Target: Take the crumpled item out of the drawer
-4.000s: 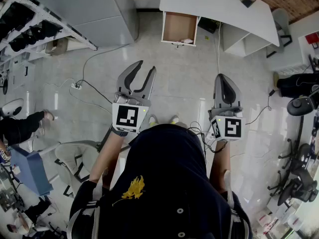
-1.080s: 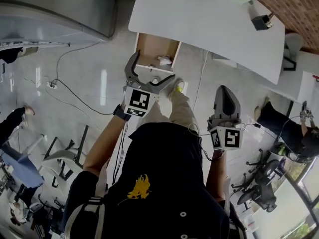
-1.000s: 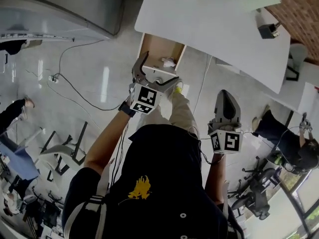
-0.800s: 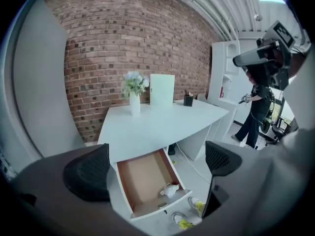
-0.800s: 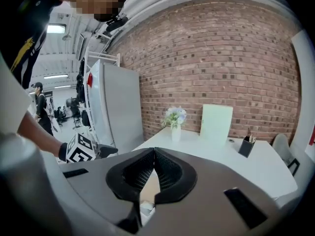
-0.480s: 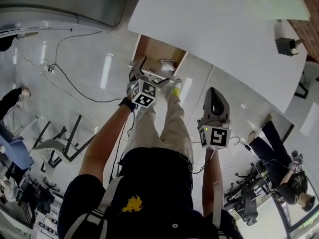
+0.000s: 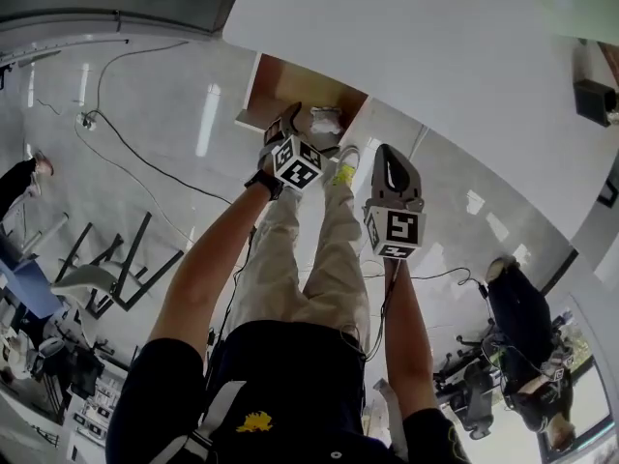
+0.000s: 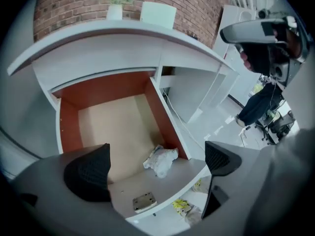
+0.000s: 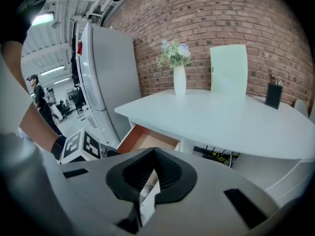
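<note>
L hand-held gripper [image 8: 156, 155]: jaws spread wide, nothing between them yet. It hangs above the front edge of the open drawer [image 8: 114, 127], which sticks out from under the tabletop [image 7: 435, 56].

Crumpled item [image 8: 161, 160]: pale, lies on the drawer floor in the near corner. It's against the white front panel [image 8: 147, 182] and just beside the red-brown side wall [image 8: 165, 119]. In the L gripper view it sits roughly midway between my two jaws, so aim looks ok.

R hand-held gripper [image 9: 151, 175]: jaws pressed together, holds nothing. Idle beside the L one, short of the drawer.

Step in hand (my read): approach + grasp w/ L. Task barely under way, item not touched.

How to do it well:
- Go down into the corner w/ jaws wide. One jaw must pass inside the front panel, else I pinch the panel and not the item.
- Corner is tight, side wall close. Turn the jaws so they close along the panel, not into the wall.
- Item prob. light + soft, so take it by the bulk, not a loose flap, and close fully.
- Lift straight up till clear of the panel rim, then draw back.
- Risk: a jaw tip nudges it tighter into the corner. Slow for the last bit.
</note>
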The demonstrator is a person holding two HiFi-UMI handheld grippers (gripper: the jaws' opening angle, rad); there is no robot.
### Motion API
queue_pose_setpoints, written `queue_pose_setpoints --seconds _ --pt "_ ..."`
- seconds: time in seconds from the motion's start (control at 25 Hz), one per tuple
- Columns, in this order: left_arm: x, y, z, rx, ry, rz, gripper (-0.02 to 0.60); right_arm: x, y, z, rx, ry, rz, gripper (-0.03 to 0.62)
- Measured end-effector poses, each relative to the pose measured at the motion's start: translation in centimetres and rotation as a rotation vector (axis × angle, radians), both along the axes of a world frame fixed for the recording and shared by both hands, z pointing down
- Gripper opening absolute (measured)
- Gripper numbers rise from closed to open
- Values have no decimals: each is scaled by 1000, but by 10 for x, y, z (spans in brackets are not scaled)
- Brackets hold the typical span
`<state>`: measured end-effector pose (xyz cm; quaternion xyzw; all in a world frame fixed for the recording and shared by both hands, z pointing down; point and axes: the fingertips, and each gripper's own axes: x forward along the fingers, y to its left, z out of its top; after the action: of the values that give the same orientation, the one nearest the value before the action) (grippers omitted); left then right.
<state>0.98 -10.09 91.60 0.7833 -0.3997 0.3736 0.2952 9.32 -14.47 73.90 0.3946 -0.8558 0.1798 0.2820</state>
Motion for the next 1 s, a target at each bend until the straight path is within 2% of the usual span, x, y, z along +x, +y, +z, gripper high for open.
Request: queue_pose_setpoints --seconds 0.16,0.4,0.56,0.68,1.0 --pt "14 -3 40 -59 -23 43 581 -4 9 44 -46 21 -35 28" --pt "19 -4 70 -99 -36 41 581 16 19 96 -133 43 36 26" --pt "18 9 109 -181 -123 77 581 39 32 107 -162 65 49 28" --pt "12 7 121 -250 -173 48 581 49 38 113 -174 74 52 26" --pt "3 6 133 -288 -232 -2 581 48 51 121 -193 51 77 26"
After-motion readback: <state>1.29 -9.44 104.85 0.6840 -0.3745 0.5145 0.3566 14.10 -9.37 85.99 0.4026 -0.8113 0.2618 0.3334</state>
